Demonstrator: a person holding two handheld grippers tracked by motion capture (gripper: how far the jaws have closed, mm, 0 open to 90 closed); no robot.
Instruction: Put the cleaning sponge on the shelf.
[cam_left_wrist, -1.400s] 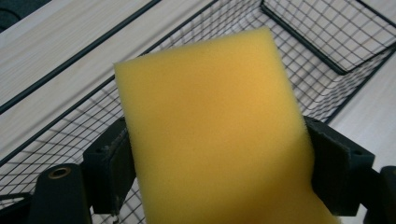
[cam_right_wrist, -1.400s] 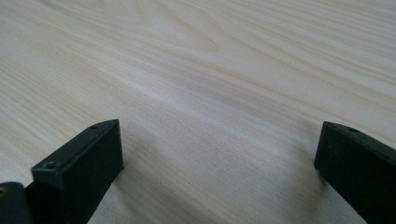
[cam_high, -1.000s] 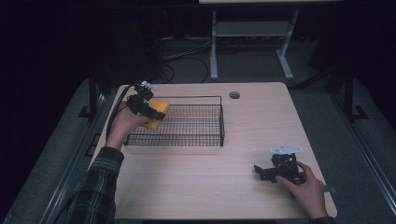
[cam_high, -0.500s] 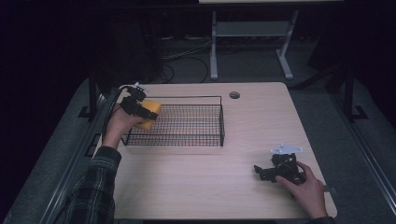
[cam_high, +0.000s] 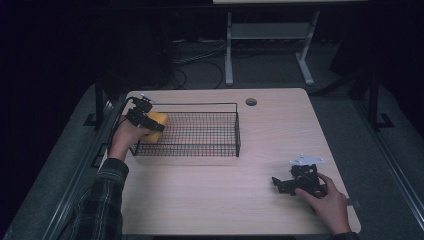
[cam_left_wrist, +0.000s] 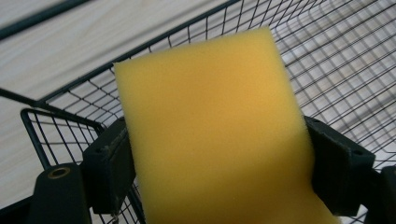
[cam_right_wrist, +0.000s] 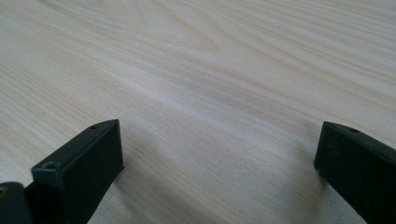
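Between the two black jaws of the left gripper (cam_left_wrist: 219, 186) sits a yellow sponge (cam_left_wrist: 215, 135), and both jaws press on its sides, so it is held tight. From the high view, the left gripper (cam_high: 145, 118) and the sponge (cam_high: 157, 125) are up at the left end of a black wire basket (cam_high: 200, 150), with the sponge over the basket's edge. The left hand (cam_high: 125, 137) holds that gripper, and a plaid sleeve (cam_high: 97, 205) goes down to the bottom of the view. Over near the right front corner, the right gripper (cam_high: 285, 185) is low on the table (cam_high: 210, 200), held by the right hand (cam_high: 327, 202). In its own view the right gripper (cam_right_wrist: 219, 172) has its jaws wide apart, with only bare light wood between them. The basket and the right gripper are well apart.
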